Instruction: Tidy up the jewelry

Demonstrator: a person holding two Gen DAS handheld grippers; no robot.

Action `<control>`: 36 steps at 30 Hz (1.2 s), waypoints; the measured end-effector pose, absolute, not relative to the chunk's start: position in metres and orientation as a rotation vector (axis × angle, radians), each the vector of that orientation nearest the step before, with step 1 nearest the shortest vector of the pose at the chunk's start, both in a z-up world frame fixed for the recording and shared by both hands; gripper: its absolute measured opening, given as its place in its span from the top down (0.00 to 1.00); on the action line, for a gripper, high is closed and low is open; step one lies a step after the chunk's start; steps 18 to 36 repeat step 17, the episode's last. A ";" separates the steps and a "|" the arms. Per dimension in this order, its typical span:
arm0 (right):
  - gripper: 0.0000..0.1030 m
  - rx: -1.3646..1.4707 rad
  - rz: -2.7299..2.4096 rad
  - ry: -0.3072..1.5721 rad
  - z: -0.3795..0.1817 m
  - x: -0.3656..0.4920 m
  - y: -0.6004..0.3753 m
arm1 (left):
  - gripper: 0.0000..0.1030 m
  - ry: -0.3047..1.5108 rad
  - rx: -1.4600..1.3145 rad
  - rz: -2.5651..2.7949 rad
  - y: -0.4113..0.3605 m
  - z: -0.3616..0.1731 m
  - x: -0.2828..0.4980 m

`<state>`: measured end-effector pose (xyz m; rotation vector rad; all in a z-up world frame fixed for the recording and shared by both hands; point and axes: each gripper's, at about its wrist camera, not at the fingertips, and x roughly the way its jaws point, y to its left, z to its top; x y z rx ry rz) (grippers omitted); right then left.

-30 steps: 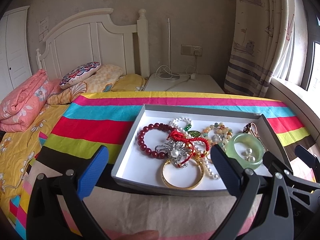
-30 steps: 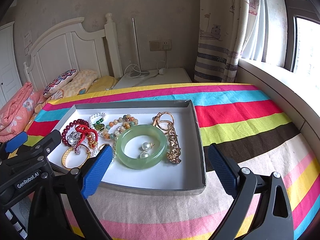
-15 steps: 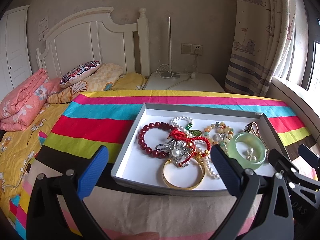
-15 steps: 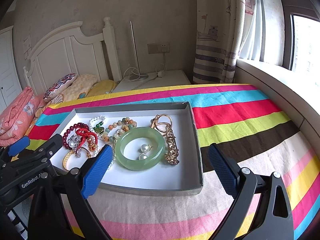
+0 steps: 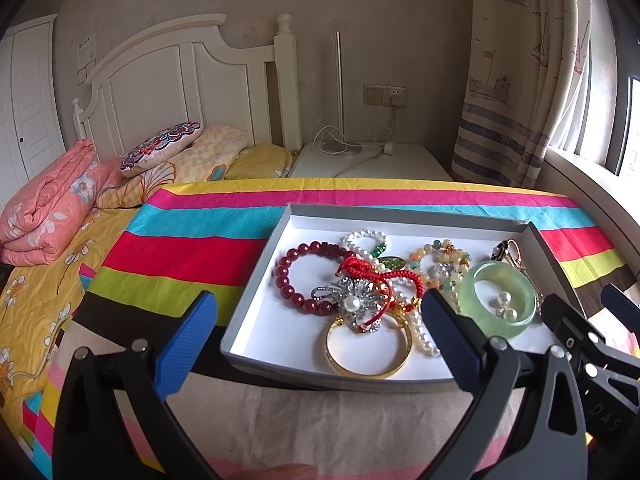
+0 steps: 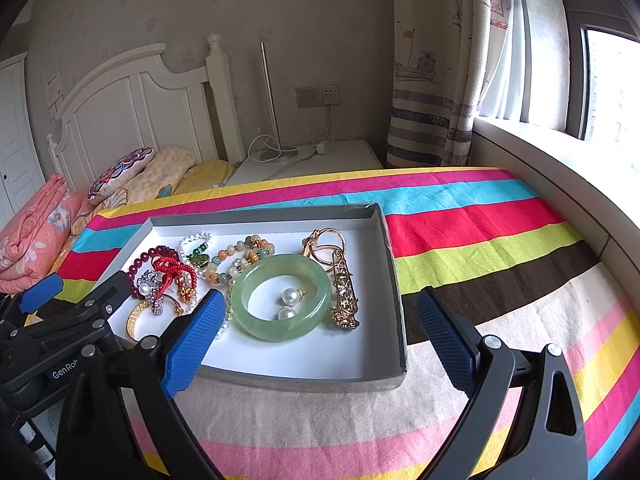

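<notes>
A shallow grey box [image 5: 400, 213] [image 6: 394, 280] lies on the striped cloth and holds mixed jewelry. Inside are a dark red bead bracelet [image 5: 294, 276], a red cord bracelet [image 5: 384, 274], a silver brooch with a pearl [image 5: 352, 302], a gold bangle [image 5: 368, 362], a green jade bangle [image 6: 282, 298] with two pearl earrings [image 6: 289, 304] in it, a multicolour bead bracelet [image 6: 240, 258] and gold chains [image 6: 342, 284]. My left gripper [image 5: 316, 334] is open at the box's near edge. My right gripper [image 6: 320, 330] is open just before the jade bangle. Both are empty.
The striped cloth [image 6: 500, 248] covers the table. Behind it stands a white nightstand [image 5: 372, 164] with a lamp pole and cables. A bed with pillows and a pink quilt [image 5: 44, 204] lies at the left. A window sill [image 6: 560, 176] and a curtain are at the right.
The right gripper has drawn back a little to the right; the box and jade bangle sit slightly further from it. The left view has barely shifted. No jewelry has moved.
</notes>
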<state>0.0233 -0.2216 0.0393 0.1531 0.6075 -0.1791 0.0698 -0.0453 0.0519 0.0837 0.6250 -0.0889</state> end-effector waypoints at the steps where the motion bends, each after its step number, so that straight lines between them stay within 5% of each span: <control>1: 0.10 0.153 -0.179 0.608 0.039 0.023 -0.221 | 0.02 0.627 0.086 -0.090 -0.046 0.051 0.070; 36: 0.09 0.161 -0.114 0.652 0.047 0.008 -0.227 | 0.02 0.693 0.134 0.027 -0.029 0.054 0.062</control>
